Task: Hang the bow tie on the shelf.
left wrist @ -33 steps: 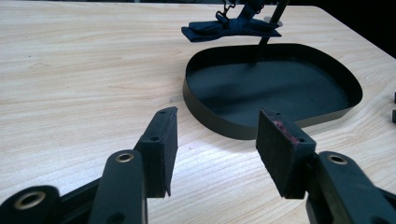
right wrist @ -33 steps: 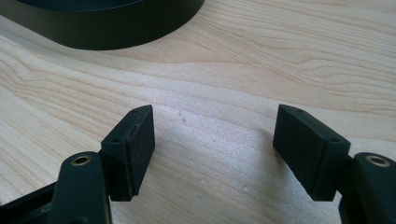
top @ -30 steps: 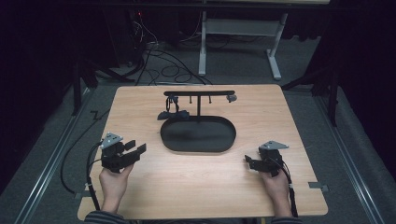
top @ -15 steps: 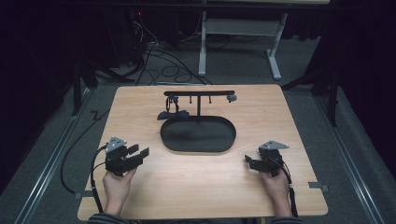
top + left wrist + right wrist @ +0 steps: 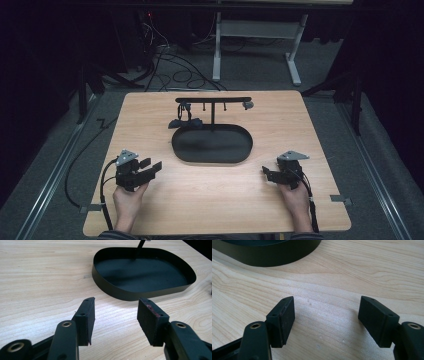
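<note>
A black oval tray (image 5: pixel 212 156) sits mid-table, with a thin post rising from its back edge to a black crossbar (image 5: pixel 213 100). Small dark items hang from the bar's left part and a grey piece (image 5: pixel 247 105) sits at its right end. My left gripper (image 5: pixel 152 167) rests low at the front left, open and empty, pointing toward the tray (image 5: pixel 117 291). My right gripper (image 5: pixel 266 174) is at the front right, open with nothing between its jaws, and the tray wall (image 5: pixel 269 258) lies just ahead of it.
A small dark lump (image 5: pixel 184 123) lies on the wood by the tray's back left. The wooden table (image 5: pixel 210 200) has bare room in front of the tray. Beyond the far edge are floor cables (image 5: pixel 170 60) and a white desk frame (image 5: pixel 255 40).
My left gripper has drifted slightly toward the front edge of the table. The right gripper has stayed put.
</note>
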Available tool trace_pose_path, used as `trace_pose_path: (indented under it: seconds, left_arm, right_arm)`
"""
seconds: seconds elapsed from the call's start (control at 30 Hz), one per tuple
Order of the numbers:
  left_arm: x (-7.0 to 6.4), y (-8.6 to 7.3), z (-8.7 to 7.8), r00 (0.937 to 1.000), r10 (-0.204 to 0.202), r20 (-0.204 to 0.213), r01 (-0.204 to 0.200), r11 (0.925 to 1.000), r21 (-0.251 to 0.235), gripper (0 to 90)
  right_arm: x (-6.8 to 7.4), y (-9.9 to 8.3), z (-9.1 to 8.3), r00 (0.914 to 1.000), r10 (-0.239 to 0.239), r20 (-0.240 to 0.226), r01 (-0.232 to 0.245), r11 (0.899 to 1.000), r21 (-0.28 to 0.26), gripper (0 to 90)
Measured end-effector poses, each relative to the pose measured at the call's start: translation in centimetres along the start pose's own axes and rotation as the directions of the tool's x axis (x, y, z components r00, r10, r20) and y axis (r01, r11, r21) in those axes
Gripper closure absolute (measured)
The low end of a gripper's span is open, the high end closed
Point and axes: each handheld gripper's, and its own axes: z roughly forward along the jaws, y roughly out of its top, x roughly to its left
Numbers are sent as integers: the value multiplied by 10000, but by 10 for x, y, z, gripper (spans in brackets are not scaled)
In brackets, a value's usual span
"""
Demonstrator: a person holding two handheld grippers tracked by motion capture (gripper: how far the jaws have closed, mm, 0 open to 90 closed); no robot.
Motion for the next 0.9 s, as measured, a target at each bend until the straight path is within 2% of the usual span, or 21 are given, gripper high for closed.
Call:
trace_pose_path:
  seconds: [0.4,0.9]
  left_arm:
    - [-1,-6,8,10000,38,72,-40,9998,215,487]
    - [-6,-16,20,9996,-120,255,105,9983,571,484]
  right_arm:
    - [0,0,0,10000,-27,3,27,10000,14,308]
    - [0,0,0,10000,-5,-23,5,10000,6,307]
